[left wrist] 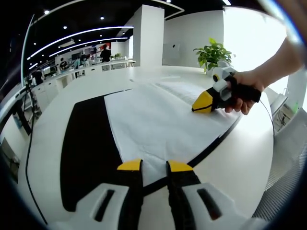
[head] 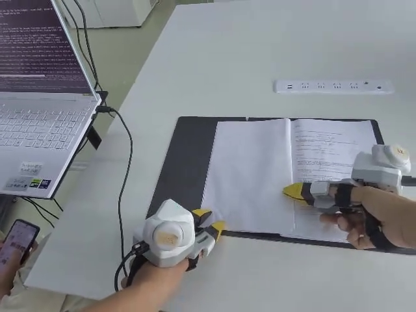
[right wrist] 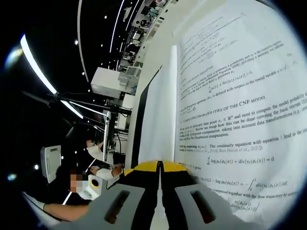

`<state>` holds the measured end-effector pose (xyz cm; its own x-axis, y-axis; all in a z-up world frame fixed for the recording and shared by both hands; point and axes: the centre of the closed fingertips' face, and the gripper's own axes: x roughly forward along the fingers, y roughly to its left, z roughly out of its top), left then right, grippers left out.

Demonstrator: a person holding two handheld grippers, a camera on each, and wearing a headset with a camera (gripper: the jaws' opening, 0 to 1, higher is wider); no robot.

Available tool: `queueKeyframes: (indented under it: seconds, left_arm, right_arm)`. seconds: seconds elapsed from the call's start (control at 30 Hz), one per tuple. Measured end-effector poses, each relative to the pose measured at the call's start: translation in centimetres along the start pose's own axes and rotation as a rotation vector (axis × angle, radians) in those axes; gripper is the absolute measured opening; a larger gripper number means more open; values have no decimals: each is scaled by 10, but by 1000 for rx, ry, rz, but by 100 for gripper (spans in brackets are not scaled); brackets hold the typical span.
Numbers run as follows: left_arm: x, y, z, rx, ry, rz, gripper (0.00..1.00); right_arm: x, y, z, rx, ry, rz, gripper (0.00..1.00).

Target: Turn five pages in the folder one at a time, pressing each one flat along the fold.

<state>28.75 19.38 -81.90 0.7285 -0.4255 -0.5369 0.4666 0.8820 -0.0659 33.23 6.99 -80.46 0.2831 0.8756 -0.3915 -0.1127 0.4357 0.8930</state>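
White workbench (head: pixel 227 58), head view, bears an open black folder (head: pixel 185 169) of white paper pages (head: pixel 250 175). Left gripper view: left gripper (left wrist: pixel 154 166) at the folder's edge, jaws slightly apart. Right gripper view: right gripper (right wrist: pixel 159 165), jaws together, seemingly touching the printed page (right wrist: pixel 230 96).

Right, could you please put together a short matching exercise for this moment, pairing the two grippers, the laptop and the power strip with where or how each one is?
Things:
1. left gripper
2. right gripper
3. laptop
4. power strip

Places or states:
A. lying on the table beyond the far edge of the folder
B. jaws shut, tips on the pages by the fold
C. open with its screen lit, left of the folder
D. jaws apart, at the folder's near edge

Pairs: 1-D, 2-B, 3-C, 4-A.
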Motion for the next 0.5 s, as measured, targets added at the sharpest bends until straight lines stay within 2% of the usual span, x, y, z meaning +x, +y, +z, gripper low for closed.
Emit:
queueKeyframes:
  seconds: [0.23, 0.5]
  left_arm:
    - [-1, -1, -1, 1, -2, 1, 18]
    - [-3, -3, 0, 7, -7, -3, 18]
  right_arm:
    - [-10, 3, -30, 22, 8, 18, 0]
    - [-18, 4, -52, 46, 4, 27, 0]
